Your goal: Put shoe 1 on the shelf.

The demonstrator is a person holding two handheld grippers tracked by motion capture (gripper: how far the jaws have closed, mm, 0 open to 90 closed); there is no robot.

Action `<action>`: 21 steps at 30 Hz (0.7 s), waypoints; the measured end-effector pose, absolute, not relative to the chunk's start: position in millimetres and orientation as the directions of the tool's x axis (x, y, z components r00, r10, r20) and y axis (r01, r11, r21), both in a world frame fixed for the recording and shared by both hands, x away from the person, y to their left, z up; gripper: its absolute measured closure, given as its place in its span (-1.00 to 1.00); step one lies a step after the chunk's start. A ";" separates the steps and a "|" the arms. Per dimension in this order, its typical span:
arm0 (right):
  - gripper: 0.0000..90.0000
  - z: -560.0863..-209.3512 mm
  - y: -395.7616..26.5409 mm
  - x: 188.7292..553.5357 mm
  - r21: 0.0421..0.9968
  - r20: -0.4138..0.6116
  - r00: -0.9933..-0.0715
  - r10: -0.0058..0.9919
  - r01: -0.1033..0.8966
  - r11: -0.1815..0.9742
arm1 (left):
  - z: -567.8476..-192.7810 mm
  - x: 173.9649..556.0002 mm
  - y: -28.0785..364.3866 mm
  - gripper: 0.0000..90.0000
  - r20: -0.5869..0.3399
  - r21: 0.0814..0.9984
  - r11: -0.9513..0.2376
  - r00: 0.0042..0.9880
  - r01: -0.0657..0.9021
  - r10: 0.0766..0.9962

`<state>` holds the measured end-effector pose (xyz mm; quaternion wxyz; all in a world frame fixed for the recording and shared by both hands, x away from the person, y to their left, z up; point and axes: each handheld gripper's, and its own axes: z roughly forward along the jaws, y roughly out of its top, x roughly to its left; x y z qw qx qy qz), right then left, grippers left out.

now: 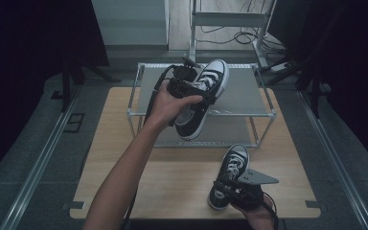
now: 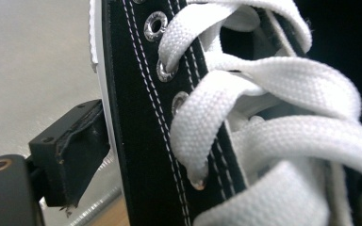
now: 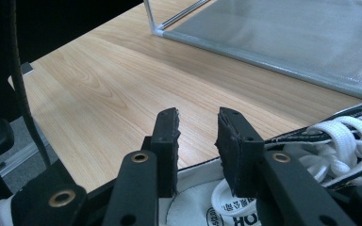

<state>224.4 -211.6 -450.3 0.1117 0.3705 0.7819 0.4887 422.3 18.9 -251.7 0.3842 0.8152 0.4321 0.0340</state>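
Note:
A black-and-white lace-up sneaker (image 1: 211, 79) hangs tilted above the top shelf of a metal rack (image 1: 244, 93), toe pointing away and up. My left gripper (image 1: 190, 88) is shut on its side. In the left gripper view one black pad (image 2: 73, 150) presses the black canvas wall of the sneaker (image 2: 136, 141) below the eyelets; the other jaw is hidden behind the shoe. A second sneaker (image 1: 232, 165) stands on the wooden table (image 1: 124, 158). My right gripper (image 1: 223, 186) hovers at its heel, jaws apart over the shoe opening (image 3: 193, 207), pinching nothing (image 3: 198, 117).
The rack has a lower shelf (image 1: 230, 136) too, and its corner frame (image 3: 158, 28) rises close ahead in the right gripper view. Bare wood (image 3: 99, 84) spreads left of the standing shoe. Dark floor and rails flank the table.

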 end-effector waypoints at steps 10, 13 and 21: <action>0.53 -450.8 -211.9 224.8 0.847 0.194 -0.698 0.690 0.474 0.242 | -249.3 456.9 13.6 -0.78 -0.276 0.609 -0.283 0.532 0.741 0.800; 0.53 -450.4 -211.9 224.5 0.847 0.197 -0.702 0.684 0.474 0.242 | -249.6 464.6 10.9 -0.78 -0.275 0.599 -0.270 0.511 0.753 0.815; 0.53 -448.7 -214.3 224.4 0.851 0.202 -0.699 0.686 0.472 0.230 | -251.6 484.2 8.1 -0.78 -0.293 0.573 -0.184 0.409 0.799 0.864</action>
